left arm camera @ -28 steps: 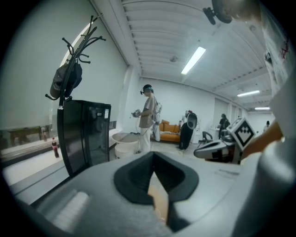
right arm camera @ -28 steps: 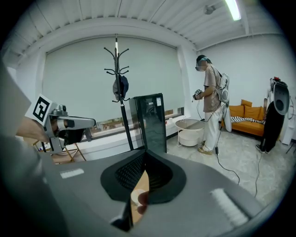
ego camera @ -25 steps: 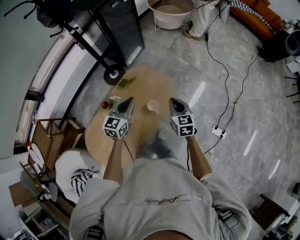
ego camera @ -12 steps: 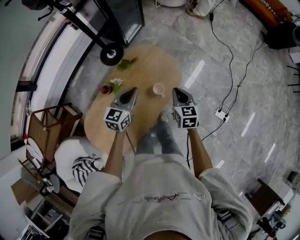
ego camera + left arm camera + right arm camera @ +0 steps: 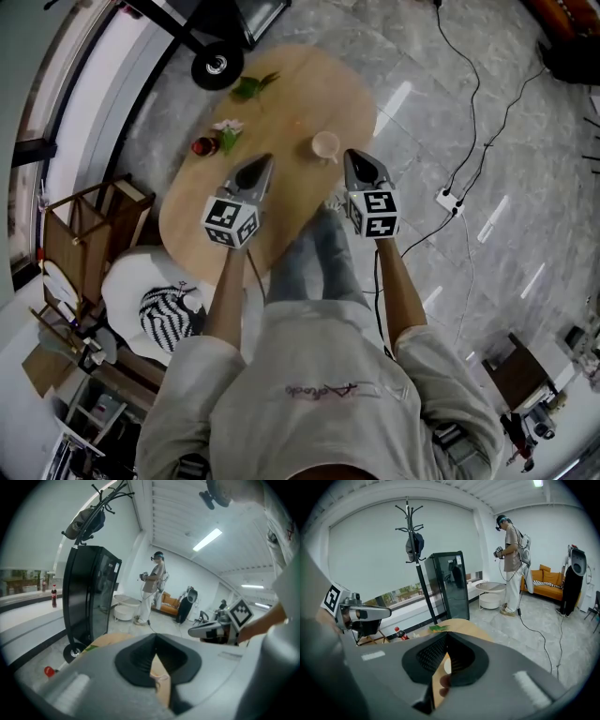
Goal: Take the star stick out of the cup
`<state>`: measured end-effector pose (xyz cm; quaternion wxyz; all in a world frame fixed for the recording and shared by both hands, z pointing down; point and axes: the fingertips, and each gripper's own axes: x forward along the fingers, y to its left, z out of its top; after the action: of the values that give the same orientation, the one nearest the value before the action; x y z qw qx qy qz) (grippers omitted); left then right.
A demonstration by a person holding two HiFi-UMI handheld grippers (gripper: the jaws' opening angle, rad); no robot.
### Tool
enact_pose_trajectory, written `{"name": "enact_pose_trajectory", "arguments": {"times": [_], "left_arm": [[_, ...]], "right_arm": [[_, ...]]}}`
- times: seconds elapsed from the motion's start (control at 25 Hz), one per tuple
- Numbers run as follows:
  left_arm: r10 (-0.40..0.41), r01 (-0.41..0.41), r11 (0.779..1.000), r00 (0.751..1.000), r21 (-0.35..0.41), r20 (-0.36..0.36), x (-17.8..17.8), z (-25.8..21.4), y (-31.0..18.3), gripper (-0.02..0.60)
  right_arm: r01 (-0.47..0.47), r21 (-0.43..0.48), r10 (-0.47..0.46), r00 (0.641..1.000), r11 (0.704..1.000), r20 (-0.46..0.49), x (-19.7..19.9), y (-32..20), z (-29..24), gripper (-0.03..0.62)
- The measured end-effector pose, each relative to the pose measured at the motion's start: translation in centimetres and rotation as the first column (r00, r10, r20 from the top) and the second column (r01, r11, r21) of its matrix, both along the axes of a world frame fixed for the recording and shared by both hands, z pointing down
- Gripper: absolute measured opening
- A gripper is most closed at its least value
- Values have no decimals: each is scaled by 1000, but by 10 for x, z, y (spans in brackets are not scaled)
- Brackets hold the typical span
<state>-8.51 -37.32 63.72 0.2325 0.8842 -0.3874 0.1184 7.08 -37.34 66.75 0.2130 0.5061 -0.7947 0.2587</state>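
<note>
On worktop [image 5: 291,103]: cup [image 5: 325,145]; stick unseen, presumably light, thin, so pinch its shaft; left tool [image 5: 265,161], right tool [image 5: 351,156]: closed, empty.

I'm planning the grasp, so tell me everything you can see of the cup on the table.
The cup is small, round and pale cream, standing upright with its mouth up. It sits on the oval wooden table, near its right edge, just ahead of the right gripper, which does not touch it. It shows too small to tell whether a star stick stands in it.
</note>
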Motion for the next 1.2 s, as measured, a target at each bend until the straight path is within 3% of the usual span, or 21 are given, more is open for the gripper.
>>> {"name": "enact_pose_trajectory", "arguments": {"times": [0.84,1.2], "left_arm": [[-10,9,994,1000,-111,-10,9,161,2,0],[-27,25,992,999,-124,-18,11,195,4,0]], "right_arm": [[21,-149,-19,1000,989,16,-9,24,169,5],[61,-179,-60,998,982,9,-13,31,211,5]]}}
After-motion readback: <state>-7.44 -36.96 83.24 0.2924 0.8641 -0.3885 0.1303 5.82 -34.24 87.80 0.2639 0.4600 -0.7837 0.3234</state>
